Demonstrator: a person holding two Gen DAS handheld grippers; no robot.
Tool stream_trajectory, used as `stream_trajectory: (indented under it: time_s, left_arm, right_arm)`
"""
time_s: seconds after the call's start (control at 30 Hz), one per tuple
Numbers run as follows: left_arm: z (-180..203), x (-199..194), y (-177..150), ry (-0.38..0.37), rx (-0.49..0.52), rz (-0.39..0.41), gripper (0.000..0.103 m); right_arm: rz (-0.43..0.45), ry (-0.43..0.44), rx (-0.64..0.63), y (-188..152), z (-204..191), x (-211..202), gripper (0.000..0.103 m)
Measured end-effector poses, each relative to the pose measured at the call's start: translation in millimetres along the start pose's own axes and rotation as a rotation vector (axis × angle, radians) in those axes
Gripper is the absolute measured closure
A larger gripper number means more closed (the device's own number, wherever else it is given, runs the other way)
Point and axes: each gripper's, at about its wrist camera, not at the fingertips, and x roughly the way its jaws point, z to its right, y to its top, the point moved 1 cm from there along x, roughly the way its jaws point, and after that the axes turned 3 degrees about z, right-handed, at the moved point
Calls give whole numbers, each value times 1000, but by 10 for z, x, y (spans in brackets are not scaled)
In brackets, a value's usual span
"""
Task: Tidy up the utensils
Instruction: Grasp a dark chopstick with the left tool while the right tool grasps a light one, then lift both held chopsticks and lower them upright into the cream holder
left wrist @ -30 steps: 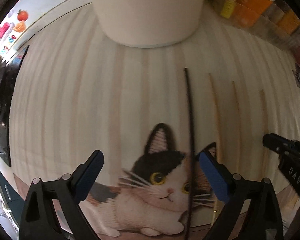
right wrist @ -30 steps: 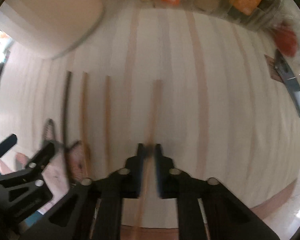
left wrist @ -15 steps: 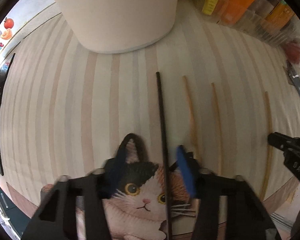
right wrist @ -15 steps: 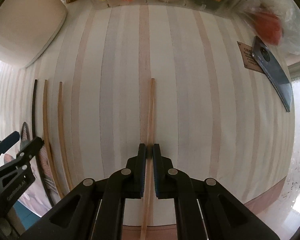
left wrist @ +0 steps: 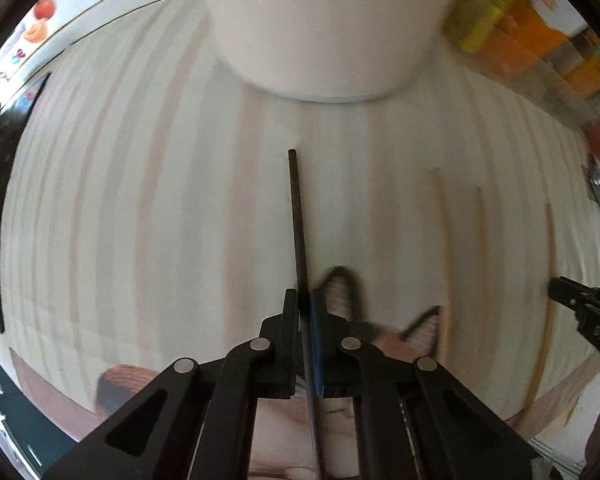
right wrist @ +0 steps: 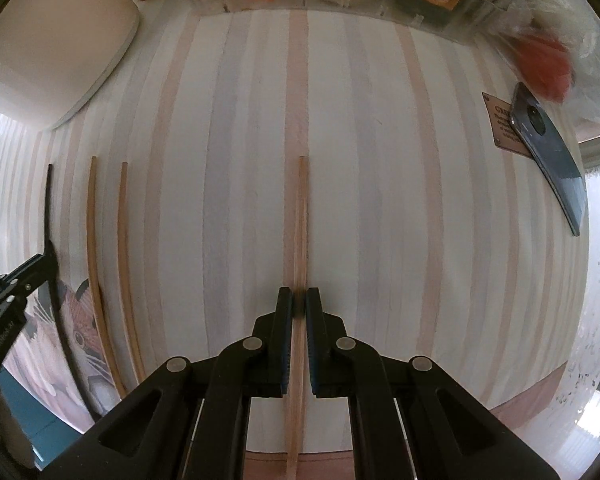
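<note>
- Cut off at the bottom edge of each wrist view: the near ends of both gripped chopsticks.
- Blurred in the left view: two tan sticks [left wrist: 444, 240], cat print [left wrist: 340, 292], packets [left wrist: 520, 40] at far right — sharper from the right wrist.
- Left gripper [left wrist: 305, 300] closed tight on black stick [left wrist: 296, 220], blue pad showing on its right finger; tip pointing at the white tub [left wrist: 320, 32] ahead, short of its base.
- Right gripper [right wrist: 299, 300] pinched on pale stick [right wrist: 302, 224], a narrow gap left between the pads, stick lying along a pink stripe of the mat [right wrist: 380, 160].
- Seen from the right wrist: black stick at far left, then the two tan sticks side by side, apart, near ends lying over the cat print.
- Wide bare striped cloth between the tan pair and the pale stick — more again to its right, up to a dark phone [right wrist: 548, 152] near the edge.
- Clear bins of packets lining the far edge; red item [right wrist: 548, 68] at far right, too blurred to name.
- Sticks thin, straight, wooden-looking; tub smooth, rounded at the corners.
</note>
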Motion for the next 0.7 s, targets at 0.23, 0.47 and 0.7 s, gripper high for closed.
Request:
stream_trajectory:
  time_s: [0.23,0.47,0.7]
  left_arm:
    - [-164,7,28,12,1,-27,99]
    - [-121,65,99,15,8,-36,99]
    - [-91,70,115,15,-3,-36,99]
  right_arm:
    - [-4,81,-12,66,-172,9,96]
    - [-17,97,-6,105,-230,6,96]
    - [-25,62,-47,156,-177,0,96]
